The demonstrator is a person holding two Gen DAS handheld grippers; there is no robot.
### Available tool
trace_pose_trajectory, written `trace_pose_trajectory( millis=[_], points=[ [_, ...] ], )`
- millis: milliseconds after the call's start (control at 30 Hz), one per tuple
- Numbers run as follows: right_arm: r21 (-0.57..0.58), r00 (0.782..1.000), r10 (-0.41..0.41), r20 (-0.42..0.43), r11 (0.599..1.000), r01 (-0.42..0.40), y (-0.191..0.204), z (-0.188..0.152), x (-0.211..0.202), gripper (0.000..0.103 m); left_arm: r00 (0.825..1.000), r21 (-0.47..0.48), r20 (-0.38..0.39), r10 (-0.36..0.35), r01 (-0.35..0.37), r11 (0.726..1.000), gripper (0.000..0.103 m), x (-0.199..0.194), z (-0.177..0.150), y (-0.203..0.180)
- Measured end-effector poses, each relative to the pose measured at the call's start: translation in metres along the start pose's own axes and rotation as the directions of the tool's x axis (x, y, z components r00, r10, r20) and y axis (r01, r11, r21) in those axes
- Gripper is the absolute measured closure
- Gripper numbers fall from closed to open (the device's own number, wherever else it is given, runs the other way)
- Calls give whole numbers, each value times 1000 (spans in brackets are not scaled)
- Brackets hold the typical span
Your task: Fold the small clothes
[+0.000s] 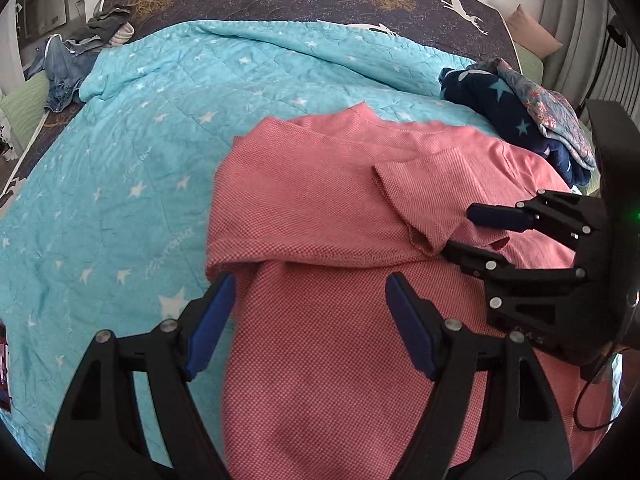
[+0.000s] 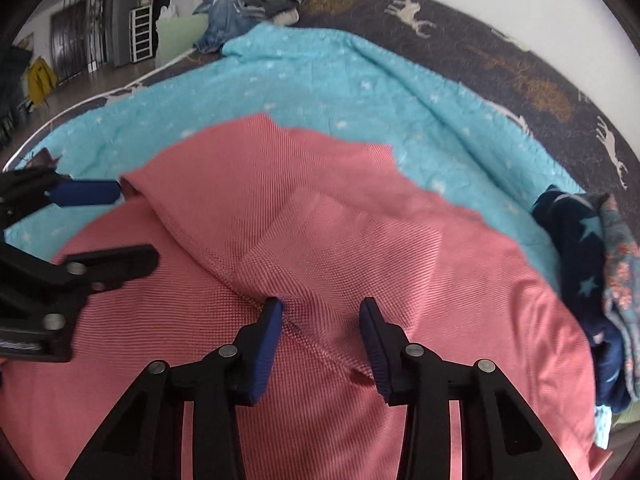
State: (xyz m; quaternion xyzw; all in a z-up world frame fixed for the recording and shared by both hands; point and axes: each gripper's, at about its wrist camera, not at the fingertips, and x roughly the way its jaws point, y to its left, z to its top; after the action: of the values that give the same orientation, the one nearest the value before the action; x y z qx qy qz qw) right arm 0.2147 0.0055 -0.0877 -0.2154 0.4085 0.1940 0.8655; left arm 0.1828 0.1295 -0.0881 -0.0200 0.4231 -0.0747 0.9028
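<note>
Mid-fold on the pink shirt (image 1: 320,208): left gripper (image 1: 308,312), jaws apart, straddles its left edge; right gripper (image 2: 320,328), jaws apart, straddles the folded-in sleeve (image 2: 280,240), which probably needs pinching next

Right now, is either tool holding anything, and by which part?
Nothing is held. The left tool stands open over the pink shirt's left edge. The right tool straddles a folded sleeve, pads not yet pressing it.
</note>
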Motion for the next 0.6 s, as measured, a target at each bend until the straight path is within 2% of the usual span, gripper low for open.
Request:
trace_pose_trajectory(
  millis=[67, 100, 133, 233, 333, 433, 467, 533, 567, 600],
  points=[
    [19, 1000, 0, 9, 1000, 0, -3, 0, 0, 62, 1000, -1, -3, -4, 4, 1000, 25, 1, 1, 0],
    [43, 1000, 5, 20, 999, -6, -6, 0, -3, 71, 1000, -1, -3, -4, 4, 1000, 25, 2, 1, 0],
    [74, 999, 5, 31, 997, -7, -10, -1, -10, 95, 1000, 1, -3, -3, 3, 1000, 25, 3, 1, -1],
    [237, 995, 25, 94, 970, -46, -46, -2, -27, 96, 1000, 15, 2, 6, -6, 1000, 25, 4, 0, -4],
    [426, 991, 34, 129, 900, -86, -91, -17, -43, 96, 1000, 30, 0, 13, -13, 999, 25, 5, -1, -6],
    [608, 992, 80, 99, 784, -124, -135, -50, -44, 94, 1000, 37, 1, 18, -18, 999, 25, 6, -2, -7],
    [675, 992, 108, 71, 727, -128, -150, -67, -40, 93, 1000, 38, 1, 18, -18, 999, 25, 6, -2, -7],
    [728, 994, 108, 17, 680, -87, -166, -88, -33, 91, 1000, 43, 0, 23, -23, 999, 25, 7, -3, -8],
    [740, 995, 104, -8, 669, -64, -172, -99, -30, 91, 1000, 46, -1, 28, -28, 999, 25, 7, -4, -8],
    [749, 993, 117, -2, 658, -76, -176, -107, -30, 92, 999, 48, -4, 36, -36, 998, 25, 7, -4, -8]
  ],
)
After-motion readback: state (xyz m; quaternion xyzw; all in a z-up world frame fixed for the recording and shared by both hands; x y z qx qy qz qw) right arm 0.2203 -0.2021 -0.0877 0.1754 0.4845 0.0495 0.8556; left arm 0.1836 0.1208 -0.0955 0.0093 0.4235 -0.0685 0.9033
